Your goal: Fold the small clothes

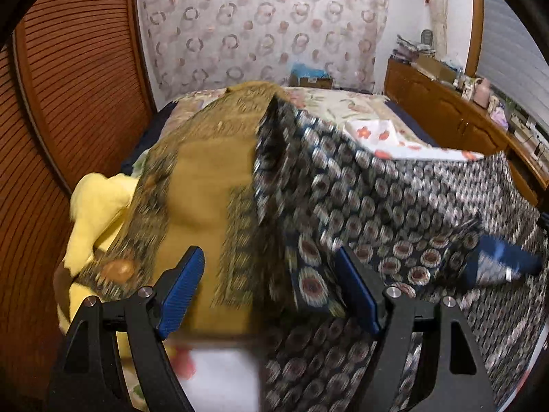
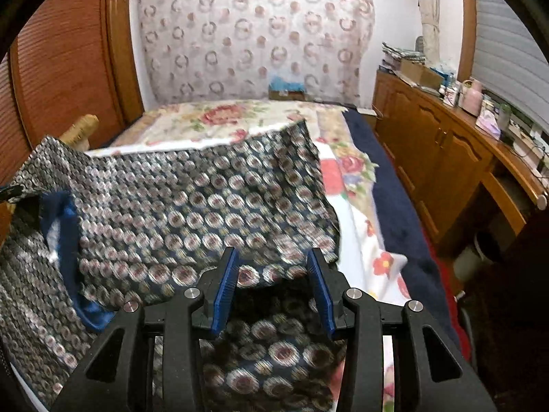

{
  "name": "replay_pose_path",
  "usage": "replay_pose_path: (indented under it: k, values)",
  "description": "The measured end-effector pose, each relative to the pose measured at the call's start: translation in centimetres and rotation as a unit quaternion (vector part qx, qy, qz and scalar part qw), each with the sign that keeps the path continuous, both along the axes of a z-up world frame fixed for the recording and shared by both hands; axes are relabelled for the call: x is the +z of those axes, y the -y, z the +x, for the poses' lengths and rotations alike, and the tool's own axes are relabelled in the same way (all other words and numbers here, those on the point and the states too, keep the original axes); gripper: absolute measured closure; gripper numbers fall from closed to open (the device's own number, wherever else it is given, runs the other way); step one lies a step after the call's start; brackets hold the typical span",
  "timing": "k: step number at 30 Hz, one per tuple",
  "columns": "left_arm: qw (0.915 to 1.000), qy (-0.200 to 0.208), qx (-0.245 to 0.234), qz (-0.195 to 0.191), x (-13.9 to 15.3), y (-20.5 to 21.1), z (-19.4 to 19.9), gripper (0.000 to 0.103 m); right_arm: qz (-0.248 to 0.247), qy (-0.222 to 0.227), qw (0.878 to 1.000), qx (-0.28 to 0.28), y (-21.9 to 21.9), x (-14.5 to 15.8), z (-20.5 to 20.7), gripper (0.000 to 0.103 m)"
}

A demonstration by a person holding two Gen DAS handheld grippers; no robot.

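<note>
A dark navy garment with a round flower print (image 1: 377, 199) lies spread on the bed, blurred by motion; it also fills the right wrist view (image 2: 192, 199). Its navy collar (image 2: 68, 226) shows at the left. A mustard patterned garment (image 1: 206, 185) and a yellow one (image 1: 92, 213) lie to its left. My left gripper (image 1: 269, 286) is open, its fingers apart over the edge where the mustard and navy garments meet. My right gripper (image 2: 274, 283) is open just above the navy garment's near edge, holding nothing.
The bed has a floral cover (image 2: 219, 120) and a dark blue blanket (image 2: 387, 185) along its right side. A wooden cabinet (image 2: 442, 158) with clutter on top runs along the right. A wooden slatted wardrobe (image 1: 68, 86) stands at the left. A patterned curtain (image 2: 254, 34) hangs behind.
</note>
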State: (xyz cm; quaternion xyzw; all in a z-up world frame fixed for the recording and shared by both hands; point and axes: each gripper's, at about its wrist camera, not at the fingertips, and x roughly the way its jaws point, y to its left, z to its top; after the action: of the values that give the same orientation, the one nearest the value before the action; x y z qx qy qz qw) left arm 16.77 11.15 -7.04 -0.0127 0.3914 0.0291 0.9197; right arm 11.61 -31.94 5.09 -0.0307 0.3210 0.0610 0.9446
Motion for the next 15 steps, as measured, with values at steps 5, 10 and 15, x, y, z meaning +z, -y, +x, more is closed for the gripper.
replay_pose_path:
  k: [5,10,15]
  values:
    - [0.9999,-0.005,-0.005,-0.01,-0.5,-0.8,-1.9,0.024,0.005,-0.011,1.0,-0.002,1.2,0.2,-0.9,0.06]
    - [0.9997,-0.001,-0.02,-0.012,-0.7,-0.2,-3.0,0.024,0.017,-0.007,1.0,-0.007,2.0,0.8,-1.5,0.056]
    - [0.9989,0.016,-0.042,-0.014,-0.3,0.4,-2.8,0.047,0.034,-0.018,0.999,0.003,2.0,0.0,-0.4,0.055]
